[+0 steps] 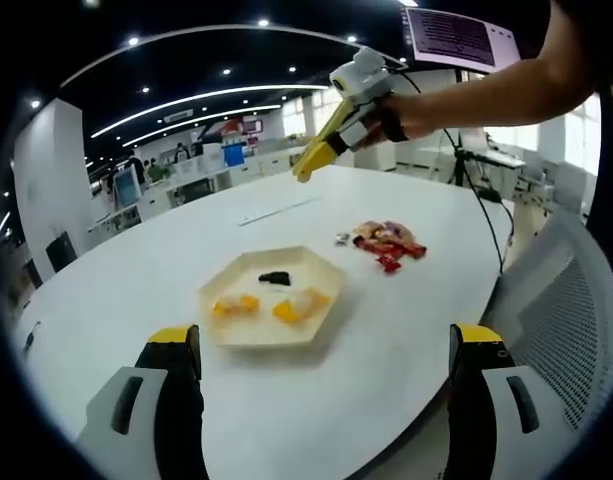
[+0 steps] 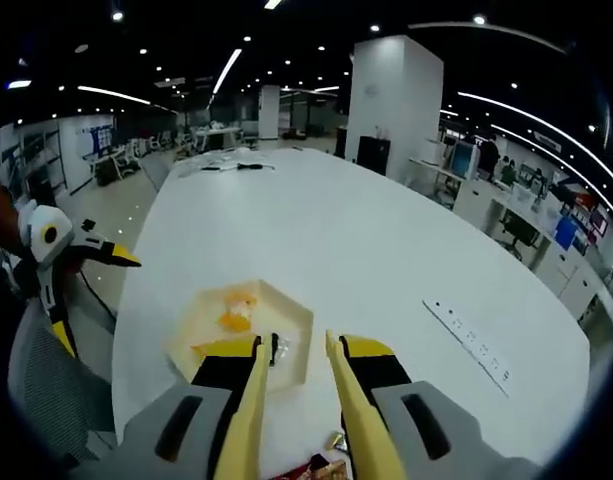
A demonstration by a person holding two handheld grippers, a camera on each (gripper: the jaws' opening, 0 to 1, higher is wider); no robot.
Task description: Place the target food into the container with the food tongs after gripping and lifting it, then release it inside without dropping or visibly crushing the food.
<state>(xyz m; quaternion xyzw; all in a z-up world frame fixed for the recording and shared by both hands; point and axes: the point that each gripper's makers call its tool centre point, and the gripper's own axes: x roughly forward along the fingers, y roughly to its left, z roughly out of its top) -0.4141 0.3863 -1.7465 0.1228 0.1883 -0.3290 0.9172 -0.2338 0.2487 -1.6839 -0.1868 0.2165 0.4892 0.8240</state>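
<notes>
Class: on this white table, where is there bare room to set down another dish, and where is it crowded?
Bare: the wide stretch of table beyond the hexagonal tray, out to the power strip; also the near edge before the tray. Crowded: beside the tray, where the wrapped snacks lie, and the tray itself, holding yellow food pieces.

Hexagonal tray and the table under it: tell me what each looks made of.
The hexagonal tray looks like cream plastic or melamine with a smooth matte finish: thin raised rim, uniform colour, no grain; ceramic can't be ruled out. The table looks like white laminate or painted board, smooth with a slight sheen: soft reflections, no grain or seams visible.
</notes>
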